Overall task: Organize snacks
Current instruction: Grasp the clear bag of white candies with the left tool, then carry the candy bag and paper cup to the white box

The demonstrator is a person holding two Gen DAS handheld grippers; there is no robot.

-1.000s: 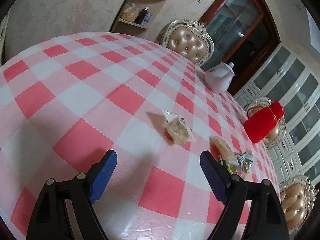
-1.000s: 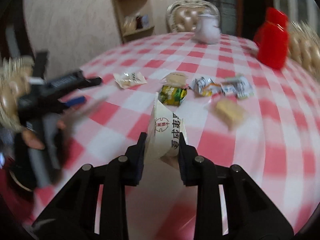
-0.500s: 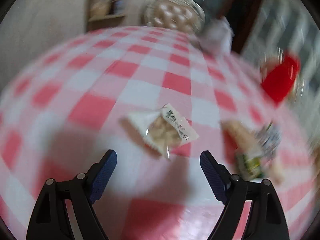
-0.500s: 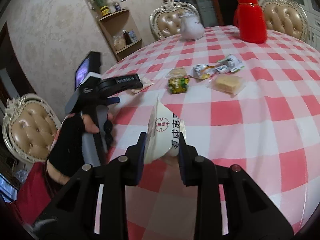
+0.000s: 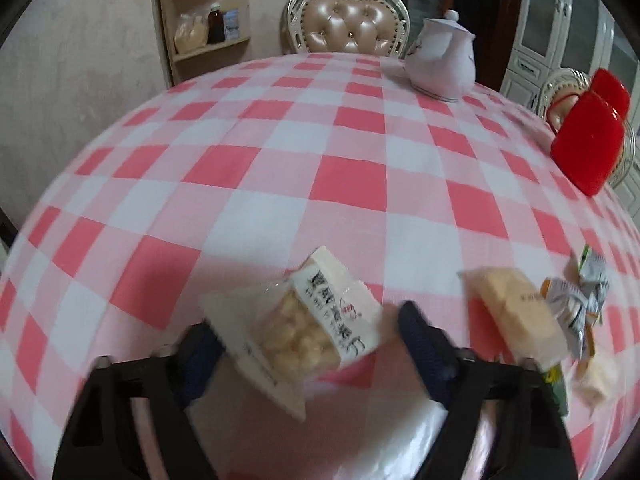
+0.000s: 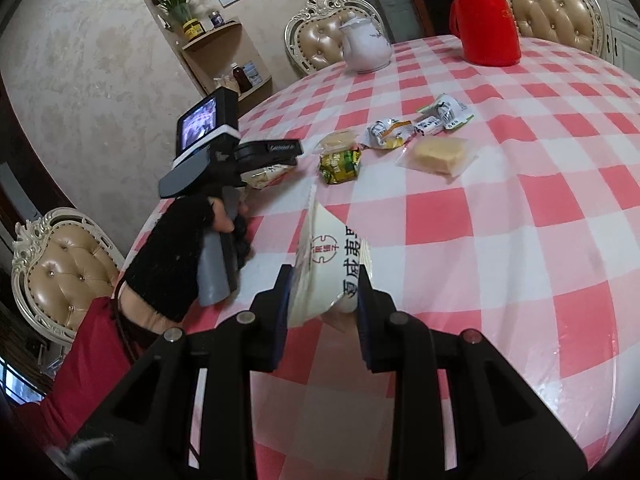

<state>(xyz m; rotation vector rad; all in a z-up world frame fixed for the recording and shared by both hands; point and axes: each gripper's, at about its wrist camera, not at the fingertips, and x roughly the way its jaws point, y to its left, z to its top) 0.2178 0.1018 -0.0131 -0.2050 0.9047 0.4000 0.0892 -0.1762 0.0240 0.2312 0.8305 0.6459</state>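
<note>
Snack packet (image 5: 308, 332), left of the cake (image 5: 516, 312), is straddled by spread left gripper (image 5: 304, 344) for pickup; white packet (image 6: 332, 268) is kept clenched in right gripper (image 6: 322, 280).

A white teapot (image 5: 440, 62) and a red flask (image 5: 588, 148) stand on the checked cloth (image 5: 280, 184), far ahead of the jaws and to their right. Padded chairs (image 5: 352, 26) and a shelf (image 5: 208, 46) stand beyond.

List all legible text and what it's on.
"夏威", next character cut off: packet in right gripper.
Red round logo on the same packet: too small to read.
Cookie packet print: blurred.
Wrappers print: too small to read.
</note>
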